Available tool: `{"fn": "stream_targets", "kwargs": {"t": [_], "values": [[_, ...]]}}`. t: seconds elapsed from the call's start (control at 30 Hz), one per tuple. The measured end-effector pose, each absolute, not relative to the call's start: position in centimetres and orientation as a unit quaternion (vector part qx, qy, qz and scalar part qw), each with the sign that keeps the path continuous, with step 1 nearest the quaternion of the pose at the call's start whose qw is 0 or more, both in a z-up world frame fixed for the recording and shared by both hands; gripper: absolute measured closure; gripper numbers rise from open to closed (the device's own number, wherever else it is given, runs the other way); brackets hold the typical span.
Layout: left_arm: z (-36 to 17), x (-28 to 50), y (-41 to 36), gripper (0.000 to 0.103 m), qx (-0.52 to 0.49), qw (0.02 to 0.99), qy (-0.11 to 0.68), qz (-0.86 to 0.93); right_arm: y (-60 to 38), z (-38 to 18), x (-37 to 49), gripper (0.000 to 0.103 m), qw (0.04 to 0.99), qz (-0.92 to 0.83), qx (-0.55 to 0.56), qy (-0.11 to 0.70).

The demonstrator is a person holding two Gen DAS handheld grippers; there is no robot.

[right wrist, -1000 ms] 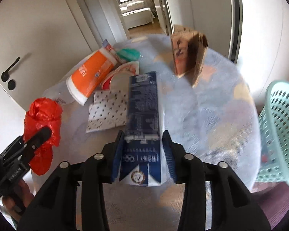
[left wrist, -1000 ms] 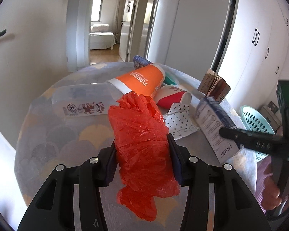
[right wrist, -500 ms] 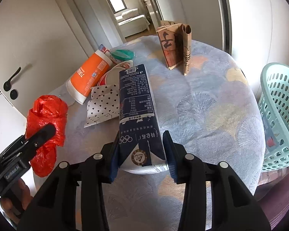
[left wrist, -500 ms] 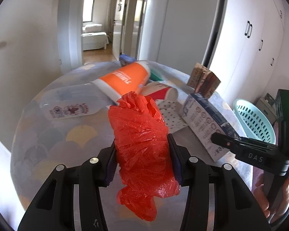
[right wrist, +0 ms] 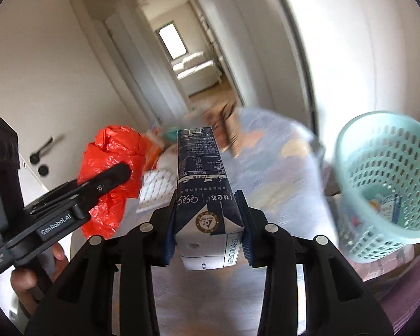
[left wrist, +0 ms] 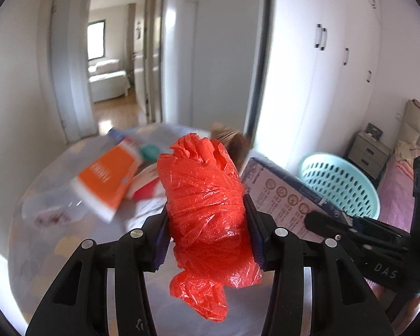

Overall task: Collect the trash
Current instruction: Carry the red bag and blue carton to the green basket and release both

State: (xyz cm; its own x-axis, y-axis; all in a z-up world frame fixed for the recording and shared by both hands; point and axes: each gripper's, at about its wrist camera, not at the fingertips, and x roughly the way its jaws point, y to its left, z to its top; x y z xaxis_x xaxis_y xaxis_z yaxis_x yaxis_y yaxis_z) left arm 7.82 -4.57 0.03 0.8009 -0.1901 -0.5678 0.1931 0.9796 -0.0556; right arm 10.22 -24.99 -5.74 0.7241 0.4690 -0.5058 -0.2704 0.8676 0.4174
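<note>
Left gripper (left wrist: 207, 231): its jaws were clamped on a crumpled red plastic bag (left wrist: 207, 210), which was pinched at its middle; the bag was held clear above the table, with a loose tail hanging below the fingers.

Right gripper (right wrist: 207, 224): its jaws were clamped on the gabled top end of a dark blue milk carton (right wrist: 201, 182), which was held lengthwise along the fingers, its base pointing away from the camera and raised off the table.

Grippers together: the two were held side by side, the bag to the left of the carton; in the left wrist view the carton (left wrist: 282, 196) was seen just right of the bag.

Table (right wrist: 268, 168): a round top covered by a pale patterned cloth was seen beneath both grippers, blurred.

Trash on the table: an orange and white cup (left wrist: 109, 179) was lying on its side at the left; a clear plastic bottle (left wrist: 53, 210) was lying nearer the left edge; a brown paper bag (right wrist: 226, 128) was standing at the far side; a patterned white napkin (right wrist: 156, 187) was lying near the middle. Details were blurred.

Basket (right wrist: 383, 184): a light green perforated laundry-style basket was standing beside the table on the right, well apart from both grippers, with some packaging seen inside.

Background: white cupboard doors and a hallway opening onto a bright room were seen.
</note>
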Motion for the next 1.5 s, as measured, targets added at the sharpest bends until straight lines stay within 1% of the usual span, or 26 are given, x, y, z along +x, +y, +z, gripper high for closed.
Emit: {"fn": "stream_targets", "kwargs": {"t": [0.3,0.5,0.73,0.97,1.13,1.2,1.27,1.3,1.33,1.37,1.4,1.5], "values": [[1.3,10.5,-13.2,0.058,0.035,0.940,0.289,-0.176,-35.5,-3.8,9.4,0.069,0.946,0.086,0.191,0.249],[1.1,13.0,-19.5,0.058,0.044,0.925,0.291,-0.240,-41.1,-4.5,10.6,0.069,0.947,0.008,0.211,0.242],[-0.9,17.3,-25.1,0.058,0.038,0.901,0.326,-0.285,-44.9,-7.2,12.7,0.069,0.933,-0.055,0.230,0.271],[-4.4,21.5,-27.7,0.058,0.016,0.871,0.386,-0.303,-46.4,-9.7,15.0,0.069,0.916,-0.092,0.245,0.304],[-6.6,23.3,-28.9,0.058,0.018,0.861,0.409,-0.300,-46.5,-11.6,16.0,0.068,0.904,-0.106,0.249,0.330],[-7.0,23.2,-29.4,0.056,0.022,0.861,0.412,-0.298,-46.3,-12.0,16.3,0.068,0.902,-0.108,0.248,0.337],[-7.2,23.3,-30.0,0.049,0.028,0.860,0.414,-0.297,-46.2,-12.3,16.3,0.067,0.900,-0.109,0.251,0.340],[-7.2,23.3,-29.9,0.046,0.028,0.861,0.414,-0.295,-46.2,-12.5,16.4,0.064,0.898,-0.110,0.257,0.341],[-7.2,23.3,-29.8,0.038,0.027,0.861,0.414,-0.293,-46.3,-12.6,16.4,0.054,0.896,-0.109,0.262,0.342],[-7.0,23.2,-29.6,0.035,0.023,0.863,0.411,-0.293,-46.4,-12.6,16.2,0.050,0.895,-0.109,0.265,0.342],[-6.8,23.0,-29.1,0.034,0.020,0.864,0.408,-0.294,-46.6,-12.6,16.1,0.048,0.895,-0.110,0.268,0.339],[-6.1,22.3,-27.8,0.033,0.012,0.866,0.401,-0.298,-46.4,-12.1,15.6,0.048,0.897,-0.109,0.267,0.336]]}}
